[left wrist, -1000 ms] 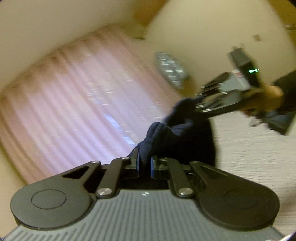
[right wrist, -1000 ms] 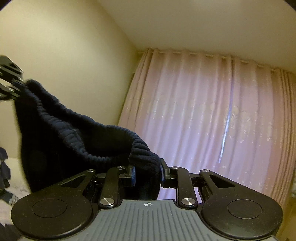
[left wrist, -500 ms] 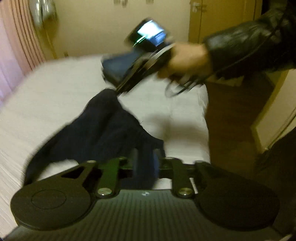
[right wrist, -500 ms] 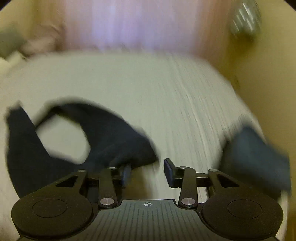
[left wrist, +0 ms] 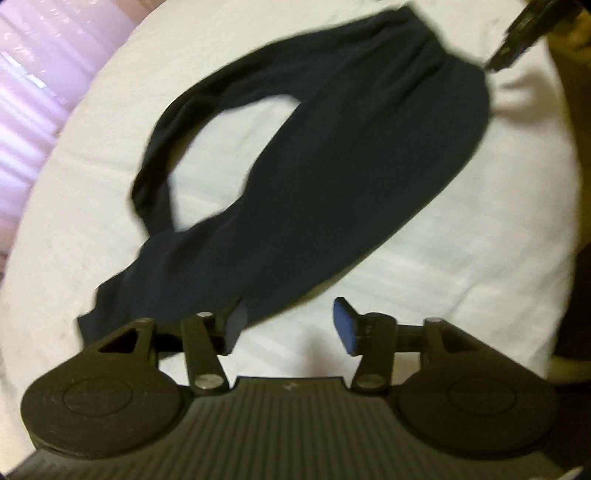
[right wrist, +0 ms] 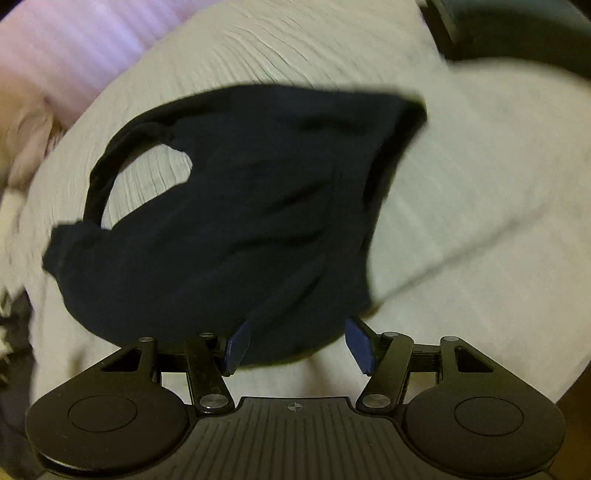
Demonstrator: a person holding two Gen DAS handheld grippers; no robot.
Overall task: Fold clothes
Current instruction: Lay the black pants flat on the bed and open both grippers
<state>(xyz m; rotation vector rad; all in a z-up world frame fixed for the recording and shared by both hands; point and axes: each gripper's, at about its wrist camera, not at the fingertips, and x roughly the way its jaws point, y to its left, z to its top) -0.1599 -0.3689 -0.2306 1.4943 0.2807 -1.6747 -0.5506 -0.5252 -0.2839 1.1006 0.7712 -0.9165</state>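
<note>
A dark navy knit garment (left wrist: 332,166) lies spread on the white bed (left wrist: 461,258), one strap curving into a loop at its left. My left gripper (left wrist: 290,326) hangs just above the garment's near hem. Its jaws are opening, and only its left pad brushes the cloth; bare sheet shows between the pads. In the right wrist view the garment (right wrist: 240,221) fills the middle. My right gripper (right wrist: 297,347) is opening too, with the hem lying loose between its blue pads, not pressed. The right gripper (left wrist: 498,61) also shows at the garment's far corner.
A pink curtain (left wrist: 33,81) hangs beyond the bed's far side. A dark folded item (right wrist: 517,33) sits on the bed at the top right of the right wrist view. Pale bedding (right wrist: 26,140) bunches at the left. The bed's edge (right wrist: 554,369) drops off at the lower right.
Both grippers swung down from holding the garment up in the air to just over the bed. Their jaws have opened, and the garment now lies spread on the sheet.
</note>
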